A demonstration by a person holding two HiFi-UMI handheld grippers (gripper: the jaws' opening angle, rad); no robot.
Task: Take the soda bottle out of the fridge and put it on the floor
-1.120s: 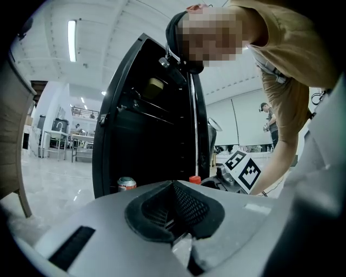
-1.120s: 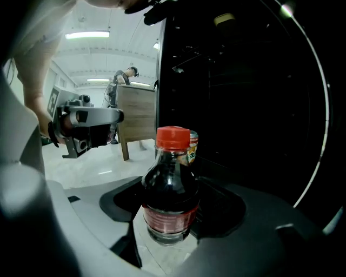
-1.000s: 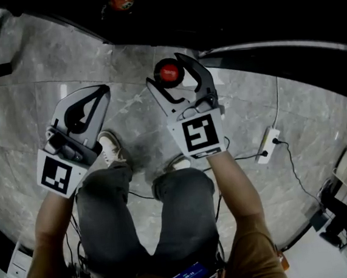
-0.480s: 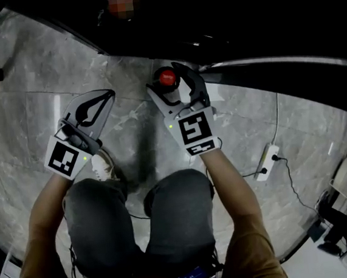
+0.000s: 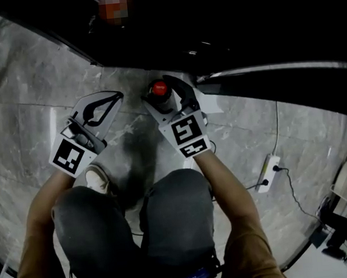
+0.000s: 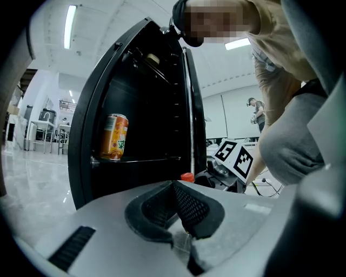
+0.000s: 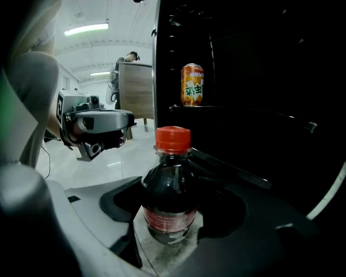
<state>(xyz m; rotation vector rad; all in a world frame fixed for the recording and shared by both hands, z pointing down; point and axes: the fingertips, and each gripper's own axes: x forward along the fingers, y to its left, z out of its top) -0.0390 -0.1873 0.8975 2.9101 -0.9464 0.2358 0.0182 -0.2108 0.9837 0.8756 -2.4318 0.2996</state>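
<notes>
Head view: right gripper (image 5: 164, 92) clamped on the soda bottle (image 5: 159, 88), whose red cap shows from above between the two jaws. The bottle is outside the fridge (image 5: 224, 26), just before its open front and over the grey marble floor (image 5: 28, 88). Whether its base touches the floor cannot be told.

Right gripper view: the bottle (image 7: 168, 189) stands upright between the jaws of the right gripper (image 7: 170, 212). It has dark contents and a red label band low on the body. Behind it is the black fridge interior (image 7: 259, 81), with an orange can (image 7: 192, 84) on a shelf.

Left gripper (image 5: 116, 97): held beside the right one, apart from the bottle.

Left gripper view: the jaws of the left gripper (image 6: 174, 190) are together, with nothing between them. Beyond them are the can (image 6: 114, 137) in the fridge (image 6: 92, 124) and the bottle's cap (image 6: 187, 177).

A power strip (image 5: 268, 172) lies on the floor to the person's right.
</notes>
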